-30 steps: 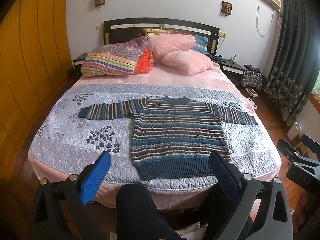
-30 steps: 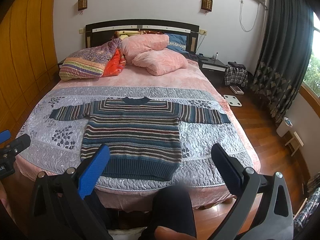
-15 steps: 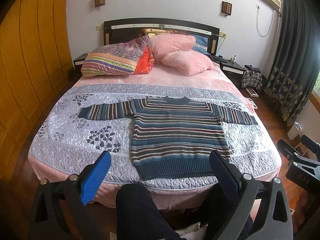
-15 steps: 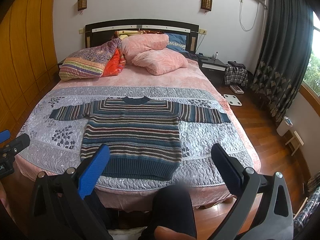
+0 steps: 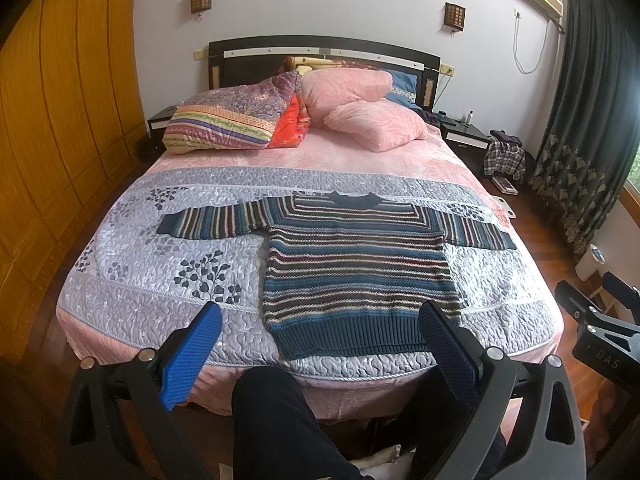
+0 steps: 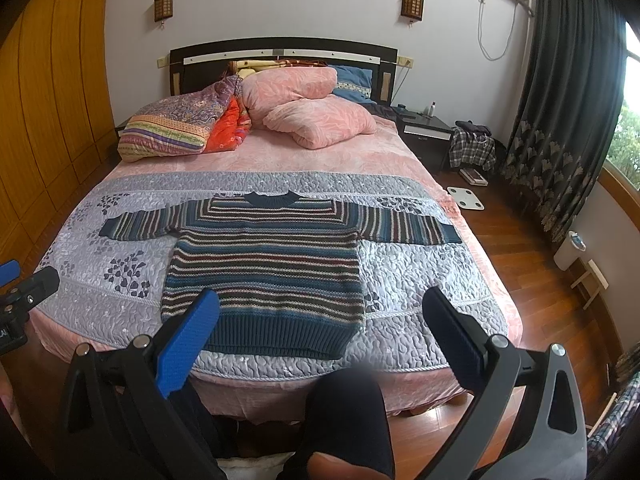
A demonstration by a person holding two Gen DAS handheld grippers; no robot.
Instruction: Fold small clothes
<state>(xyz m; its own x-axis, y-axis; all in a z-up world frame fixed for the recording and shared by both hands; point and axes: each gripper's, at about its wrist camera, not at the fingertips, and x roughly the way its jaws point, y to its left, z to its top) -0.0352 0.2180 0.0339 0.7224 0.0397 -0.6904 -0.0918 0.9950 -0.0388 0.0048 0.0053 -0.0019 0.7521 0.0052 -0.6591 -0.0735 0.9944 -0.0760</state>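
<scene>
Left wrist view: 1 striped sweater (image 5: 356,264) lies flat near the bed's (image 5: 120,280) foot edge; 2 tools, left tool (image 5: 320,340) and right tool (image 6: 320,328), gape empty.

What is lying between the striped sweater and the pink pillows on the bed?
Nothing lies there: in both wrist views only bare grey quilt and pink sheet separate the striped sweater from the pink pillows.

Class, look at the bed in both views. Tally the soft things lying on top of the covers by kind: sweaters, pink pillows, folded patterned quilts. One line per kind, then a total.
Sweater: 1
Pink pillows: 2
Patterned quilt: 1
Total: 4
A blue pillow behind them is mostly hidden and is not counted.
</scene>
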